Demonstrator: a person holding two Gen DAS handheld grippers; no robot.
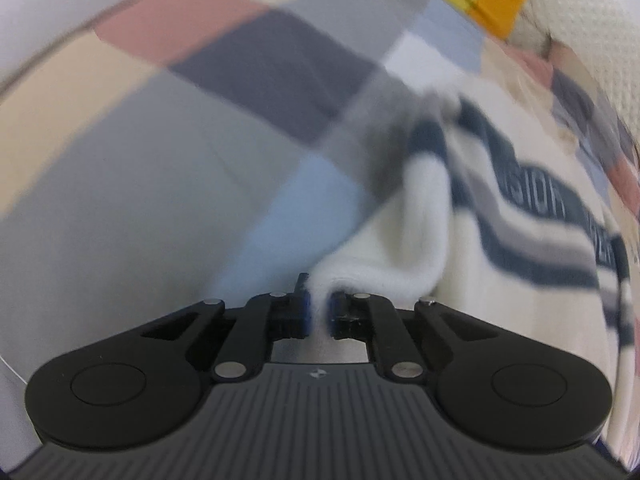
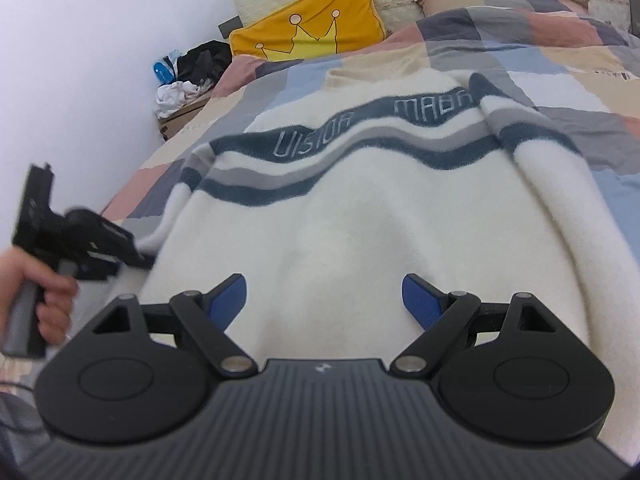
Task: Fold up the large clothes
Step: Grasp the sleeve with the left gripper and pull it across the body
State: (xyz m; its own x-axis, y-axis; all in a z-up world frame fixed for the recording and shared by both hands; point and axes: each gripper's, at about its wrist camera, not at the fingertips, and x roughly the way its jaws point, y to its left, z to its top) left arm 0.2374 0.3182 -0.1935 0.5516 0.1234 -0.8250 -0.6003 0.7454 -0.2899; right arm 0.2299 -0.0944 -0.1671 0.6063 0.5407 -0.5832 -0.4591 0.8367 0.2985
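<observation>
Left gripper (image 1: pixel 318 314) clamps the blurred sweater (image 2: pixel 340 216) cuff; right gripper (image 2: pixel 324 300) gapes, hem hidden beneath.

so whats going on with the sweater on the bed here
A person is starting to fold a white sweater with wavy blue and grey stripes, spread flat on a checked bedspread. The left gripper has pinched a fold of white fabric at the sweater's edge, pads shut on it. The right gripper hangs over the near part of the sweater with its jaws wide apart, holding nothing. A yellow crown cushion sits at the head of the bed.
</observation>
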